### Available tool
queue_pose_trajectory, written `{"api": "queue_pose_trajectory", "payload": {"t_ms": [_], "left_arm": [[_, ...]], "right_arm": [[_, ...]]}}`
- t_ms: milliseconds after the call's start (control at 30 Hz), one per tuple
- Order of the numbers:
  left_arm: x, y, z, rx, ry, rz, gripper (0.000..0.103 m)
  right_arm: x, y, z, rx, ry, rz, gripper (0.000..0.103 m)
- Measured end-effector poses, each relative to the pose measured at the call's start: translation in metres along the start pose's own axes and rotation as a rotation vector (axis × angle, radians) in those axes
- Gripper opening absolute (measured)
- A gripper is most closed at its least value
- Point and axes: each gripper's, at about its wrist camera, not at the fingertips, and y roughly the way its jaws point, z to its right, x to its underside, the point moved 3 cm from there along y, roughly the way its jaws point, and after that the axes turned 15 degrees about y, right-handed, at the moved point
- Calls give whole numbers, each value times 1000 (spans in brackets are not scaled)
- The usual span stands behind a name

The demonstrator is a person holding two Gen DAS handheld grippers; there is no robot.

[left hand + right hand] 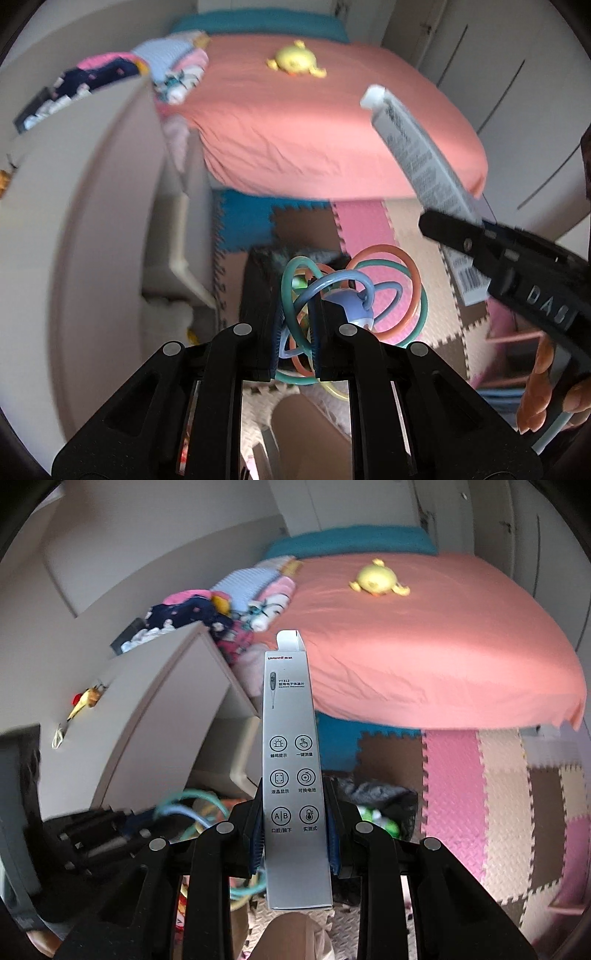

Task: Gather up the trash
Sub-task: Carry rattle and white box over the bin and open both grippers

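My left gripper [295, 299] is shut on a toy of tangled coloured rings [388, 280] around a pale blue ball, with the loops pinched between its pads. In the right wrist view this toy [192, 805] and the left gripper [122, 823] show blurred at the lower left. My right gripper [295, 805] is shut on a long silver thermometer box [290, 738], which stands up from the jaws. From the left wrist view the same box [417, 147] slants up at the right out of the right gripper [443, 229]. A person's fingers [535, 387] hold that gripper's handle.
A bed with a pink sheet [443, 646] carries a yellow plush toy [376, 578] and a heap of clothes [221, 609]. A white cabinet [147, 709] stands at the left. Coloured foam mats [498, 794] cover the floor. A dark lined bin [384, 797] sits below the grippers.
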Motion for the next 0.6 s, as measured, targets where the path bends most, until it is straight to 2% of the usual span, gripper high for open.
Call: {"api": "queue_pose_trajectory", "payload": {"t_ms": [133,167,200,233,267,333,600], "left_arm": [[-1,24,10,42,-1,-73,18],[-2,28,13,59,-9,-97,30],[-4,33,15,63,-11,-120,44],[-3,37,17,33,-10,-156,74],[-3,37,18,20,-4,-146,96],[-4,31,20,11,5,-96,97],[-4,30,17,24,-11,-102,97]], "right_arm": [[-9,18,13,41,32,-84,32],[-10,23,15,66,37,-105,39],[-11,26,18,98,46,-110,63],[-14,26,20,130,50,-91,73],[-15,25,20,152,47,-73,73],[-18,23,22,169,52,-58,76],[-19,15,29,141,73,-40,77]]}}
